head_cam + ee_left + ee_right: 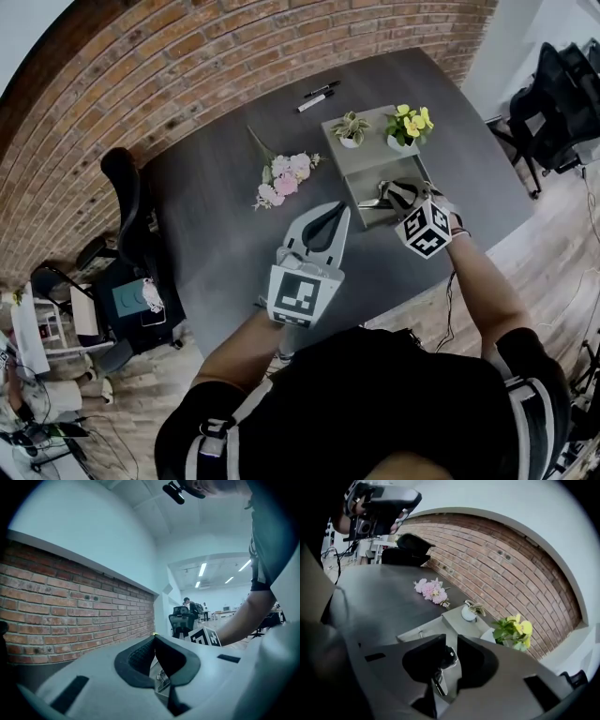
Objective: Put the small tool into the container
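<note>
The small tool (446, 657), dark with a shiny metal part, is pinched between the jaws of the right gripper (451, 640), just above the container (371, 157). The container is a grey box on the right of the dark table (216, 216), with a shallow tray jutting from its near side.

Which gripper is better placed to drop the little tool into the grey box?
Right. The right gripper grips the small shiny metal tool over the grey box-shaped container. The left gripper is shut, empty, and points toward the brick wall.
</note>
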`<state>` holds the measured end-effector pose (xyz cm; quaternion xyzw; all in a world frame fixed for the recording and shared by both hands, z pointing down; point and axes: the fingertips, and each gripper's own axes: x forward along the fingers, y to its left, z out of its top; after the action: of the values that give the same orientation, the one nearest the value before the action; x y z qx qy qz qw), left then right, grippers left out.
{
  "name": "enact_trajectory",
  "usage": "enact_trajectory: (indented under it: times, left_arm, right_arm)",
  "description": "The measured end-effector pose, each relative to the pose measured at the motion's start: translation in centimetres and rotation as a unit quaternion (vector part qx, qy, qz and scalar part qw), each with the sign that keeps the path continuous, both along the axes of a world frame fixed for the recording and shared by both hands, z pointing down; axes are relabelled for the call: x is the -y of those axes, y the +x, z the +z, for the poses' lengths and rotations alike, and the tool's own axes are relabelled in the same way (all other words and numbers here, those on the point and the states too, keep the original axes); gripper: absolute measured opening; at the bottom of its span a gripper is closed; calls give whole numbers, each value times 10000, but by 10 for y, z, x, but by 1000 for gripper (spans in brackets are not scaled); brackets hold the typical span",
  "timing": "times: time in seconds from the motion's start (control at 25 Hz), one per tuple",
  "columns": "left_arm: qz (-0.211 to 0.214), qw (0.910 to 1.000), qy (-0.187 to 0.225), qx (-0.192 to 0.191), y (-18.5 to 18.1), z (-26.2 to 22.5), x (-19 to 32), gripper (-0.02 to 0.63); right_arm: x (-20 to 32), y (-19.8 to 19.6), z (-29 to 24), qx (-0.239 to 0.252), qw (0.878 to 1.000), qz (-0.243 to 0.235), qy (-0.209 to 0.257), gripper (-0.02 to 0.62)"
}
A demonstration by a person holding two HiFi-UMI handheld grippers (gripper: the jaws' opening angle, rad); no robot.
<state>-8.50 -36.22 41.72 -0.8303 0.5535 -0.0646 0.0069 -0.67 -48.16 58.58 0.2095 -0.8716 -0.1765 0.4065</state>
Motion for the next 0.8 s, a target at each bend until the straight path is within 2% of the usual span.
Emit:
enact_trajectory:
  times: [0.16,0.28,0.4,0.52,0.8]
  left_arm:
    - [128,9997,190,38,8,-19,-8,7]
    - [201,9992,357,37,13,-34,-12,6]
    - [265,9985,475,67,17,-45,-17,6]
    - [348,9975,606,53,24,-55,-22,6]
    - [515,9950,857,61,42,-78,-34,6]
  right_arm:
    - [-10,2,-48,764,9967,270,32,71]
    - [-17,9,-90,1518,9868,563,-10,54]
    - [-31,18,-141,2311,9701,741,10,11]
    - [-50,29,-191,3008,9502,792,199,-2]
    - [-94,54,-266,3966,9125,729,680,-2]
